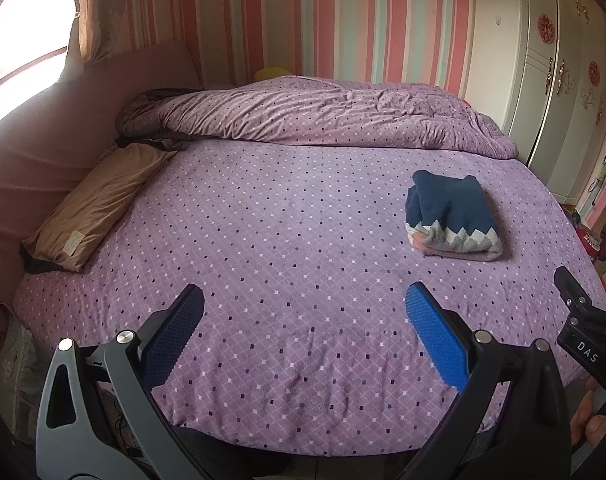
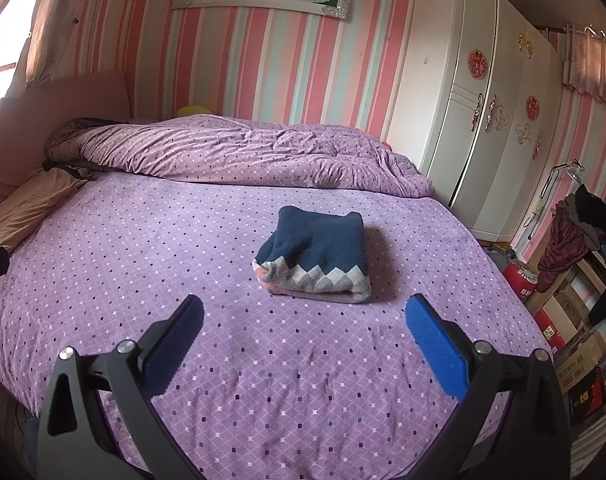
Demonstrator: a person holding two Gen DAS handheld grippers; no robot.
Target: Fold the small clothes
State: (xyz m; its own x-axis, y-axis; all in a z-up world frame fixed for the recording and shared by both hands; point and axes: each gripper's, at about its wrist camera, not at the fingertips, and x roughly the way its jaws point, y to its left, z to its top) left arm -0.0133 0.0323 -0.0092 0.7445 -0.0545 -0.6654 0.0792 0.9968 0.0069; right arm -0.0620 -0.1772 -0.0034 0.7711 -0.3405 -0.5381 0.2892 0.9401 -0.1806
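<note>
A small navy sweater (image 1: 453, 216) with a grey, white and pink zigzag hem lies folded into a compact block on the purple dotted bedsheet (image 1: 263, 240). It also shows in the right wrist view (image 2: 317, 254), ahead of my right gripper. My left gripper (image 1: 303, 312) is open and empty above the near part of the bed, with the sweater ahead to its right. My right gripper (image 2: 303, 320) is open and empty, a short way in front of the sweater's hem. The right gripper's body shows at the right edge of the left wrist view (image 1: 583, 316).
A bunched purple duvet (image 1: 323, 116) lies across the far side of the bed. A tan pillow (image 1: 99, 204) rests at the left against a pink headboard (image 1: 43, 140). A white wardrobe (image 2: 475, 120) stands at the right, with boxes and clutter (image 2: 575, 340) beside the bed.
</note>
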